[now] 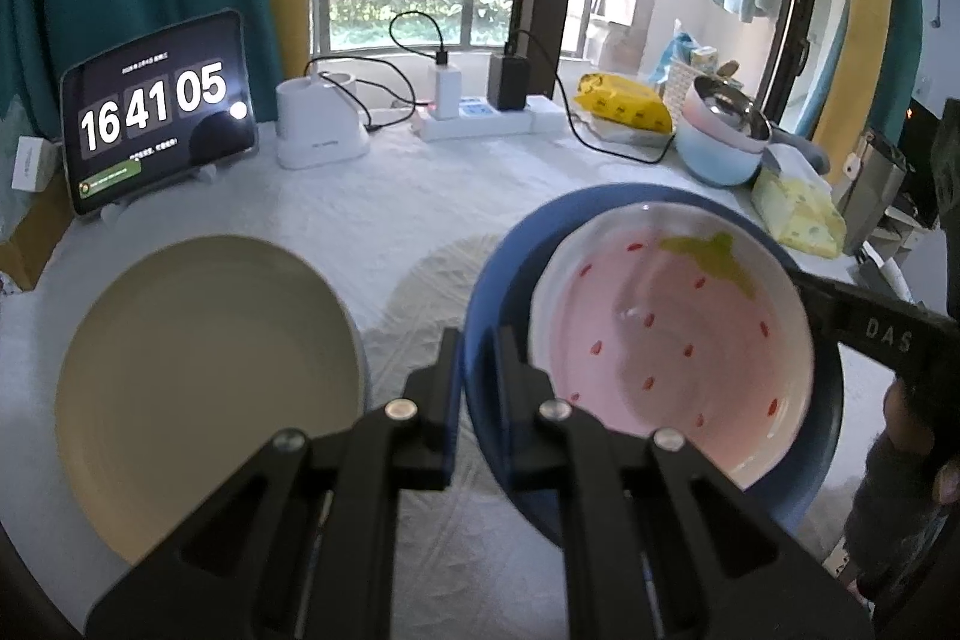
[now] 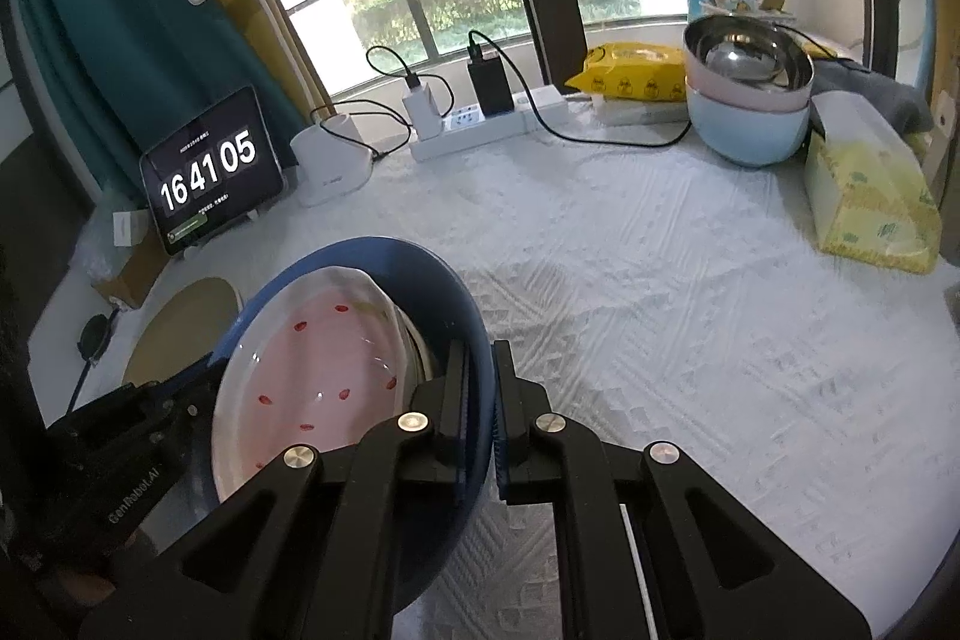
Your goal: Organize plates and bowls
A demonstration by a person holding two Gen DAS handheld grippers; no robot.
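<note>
A deep blue plate (image 1: 510, 268) (image 2: 372, 256) holds a pink strawberry-patterned plate (image 1: 672, 334) (image 2: 318, 358) inside it. My left gripper (image 1: 478, 364) (image 2: 204, 370) is shut on the blue plate's left rim. On the opposite rim my right gripper (image 2: 480, 376) (image 1: 804, 283) is shut as well. A cream plate (image 1: 204, 388) (image 2: 180, 328) lies on the white cloth just left of the blue one. Whether the blue plate rests on the cloth or hangs above it, I cannot tell.
Stacked bowls (image 1: 720, 142) (image 2: 747, 130), blue, pink and steel, stand at the back right beside a yellow tissue box (image 2: 870, 196). A tablet clock (image 1: 156, 112), a white charger dock (image 1: 321, 130), a power strip (image 2: 480, 124) with cables and a yellow packet (image 2: 636, 70) line the window side.
</note>
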